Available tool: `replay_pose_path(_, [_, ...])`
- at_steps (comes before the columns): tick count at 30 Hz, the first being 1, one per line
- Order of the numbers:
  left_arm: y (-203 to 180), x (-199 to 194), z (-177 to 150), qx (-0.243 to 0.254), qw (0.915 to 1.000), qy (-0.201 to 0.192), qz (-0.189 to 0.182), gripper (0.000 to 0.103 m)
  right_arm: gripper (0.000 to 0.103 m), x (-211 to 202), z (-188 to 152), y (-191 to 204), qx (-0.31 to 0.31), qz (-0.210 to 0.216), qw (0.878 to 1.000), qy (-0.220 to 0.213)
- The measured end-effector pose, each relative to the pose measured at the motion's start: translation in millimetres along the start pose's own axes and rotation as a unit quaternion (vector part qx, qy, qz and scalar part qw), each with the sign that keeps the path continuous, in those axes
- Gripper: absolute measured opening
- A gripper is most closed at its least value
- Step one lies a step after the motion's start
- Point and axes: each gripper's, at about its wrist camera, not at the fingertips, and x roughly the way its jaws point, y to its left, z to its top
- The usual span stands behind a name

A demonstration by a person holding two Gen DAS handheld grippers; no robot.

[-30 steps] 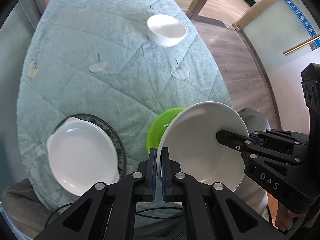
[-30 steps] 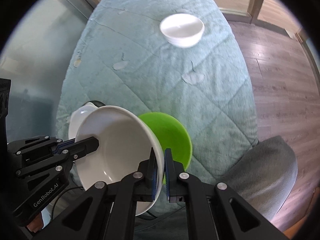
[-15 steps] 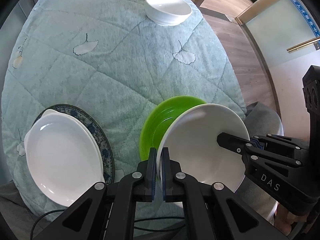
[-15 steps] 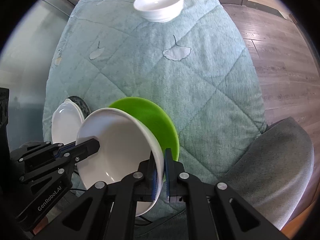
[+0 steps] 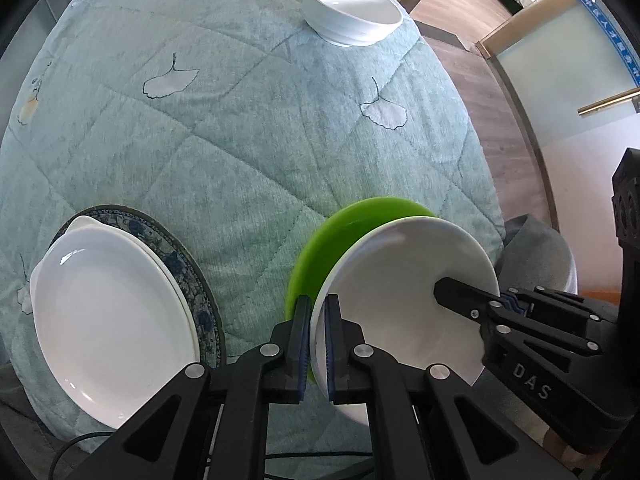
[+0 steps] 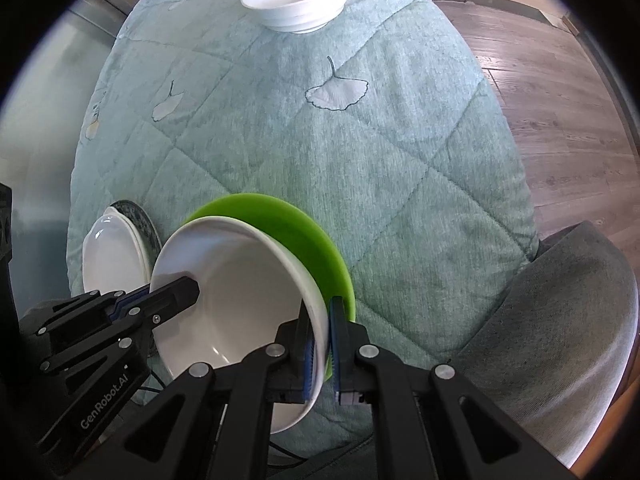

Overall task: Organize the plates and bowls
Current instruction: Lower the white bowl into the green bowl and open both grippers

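A deep white bowl [image 5: 400,304] [image 6: 240,292] hangs between both grippers, right over a green plate [image 5: 332,236] [image 6: 280,220] that lies near the table's front edge. My left gripper [image 5: 316,316] is shut on the bowl's left rim. Opposite it, my right gripper [image 6: 325,320] is shut on the right rim. Each gripper shows in the other's view, the right gripper [image 5: 448,292] and the left gripper [image 6: 188,288], one finger reaching into the bowl. Whether the bowl touches the green plate I cannot tell.
A white plate [image 5: 108,320] [image 6: 112,256] sits on a blue-patterned plate [image 5: 192,280] at the left. Stacked white bowls [image 5: 352,12] [image 6: 296,0] stand at the far side of the teal quilted table [image 5: 240,140]. A grey chair [image 6: 580,320] is at the right.
Both grippers have come down together with the white bowl, closing in on the green plate. The table fills more of both views.
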Motion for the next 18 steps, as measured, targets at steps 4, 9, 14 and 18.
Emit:
replay_pose_path(4, [3, -3, -1, -0.004, 1.0000, 0.002, -0.008, 0.008, 0.008, 0, -1, 1, 0.004, -0.009, 1.000, -0.003])
replay_pose_path(9, [6, -8, -4, -0.005, 0.9999, -0.001, -0.012, 0.008, 0.009, -1, 1, 2, 0.009, -0.006, 1.000, -0.006])
replay_pose_path(14, [7, -15, -6, 0.000, 0.9999, -0.008, -0.014, 0.008, 0.009, -5, 2, 2, 0.003, -0.009, 1.000, -0.011])
replay_pose_path(18, [9, -25, -7, 0.004, 0.9996, -0.021, -0.020, 0.018, 0.010, -11, 2, 2, -0.005, -0.016, 1.000, -0.020])
